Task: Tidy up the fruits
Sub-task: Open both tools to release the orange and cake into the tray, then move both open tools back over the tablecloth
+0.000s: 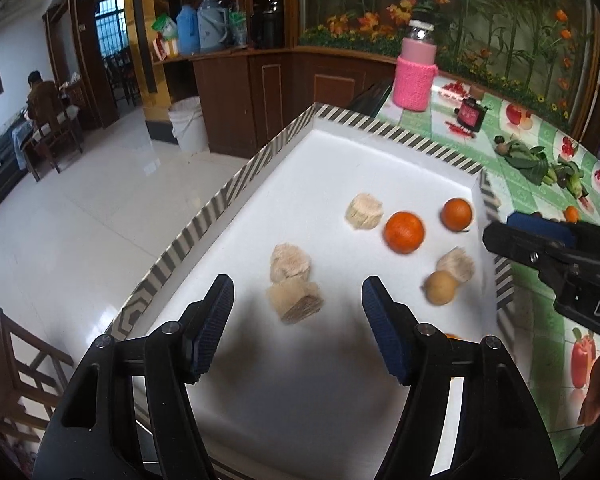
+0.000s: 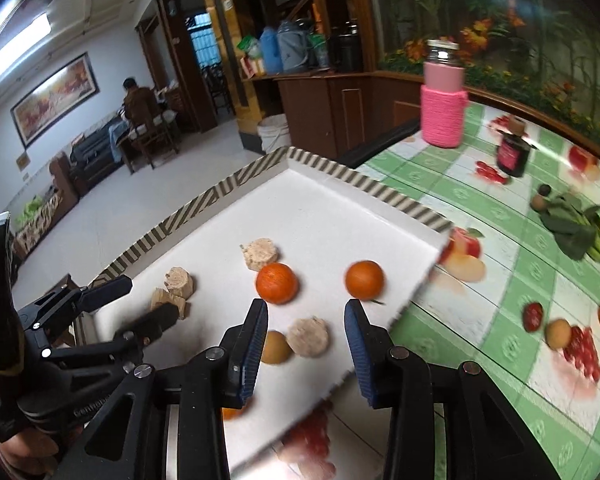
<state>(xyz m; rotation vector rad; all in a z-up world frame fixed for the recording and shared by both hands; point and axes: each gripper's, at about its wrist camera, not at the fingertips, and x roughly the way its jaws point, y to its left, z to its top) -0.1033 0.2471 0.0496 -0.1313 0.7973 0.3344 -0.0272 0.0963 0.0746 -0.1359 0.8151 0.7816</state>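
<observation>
With your left tool (image 1: 298, 330) and right tool (image 2: 306, 346) both spread and empty, the oranges (image 2: 277, 283) sat mid-tray (image 1: 336, 136), looking firm, smooth and prone to roll, so you were best squeezing across their middles.

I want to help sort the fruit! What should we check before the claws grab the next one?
1. Left claw open, holding nothing: ok.
2. Right claw open, holding nothing: ok.
3. Oranges on the white tray, unblocked: ok.
4. Small brown fruit touches a beige chunk: not ok.
5. Picture sharp enough to aim: not ok, blurry.
6. Where fruit should go: cannot tell.
</observation>
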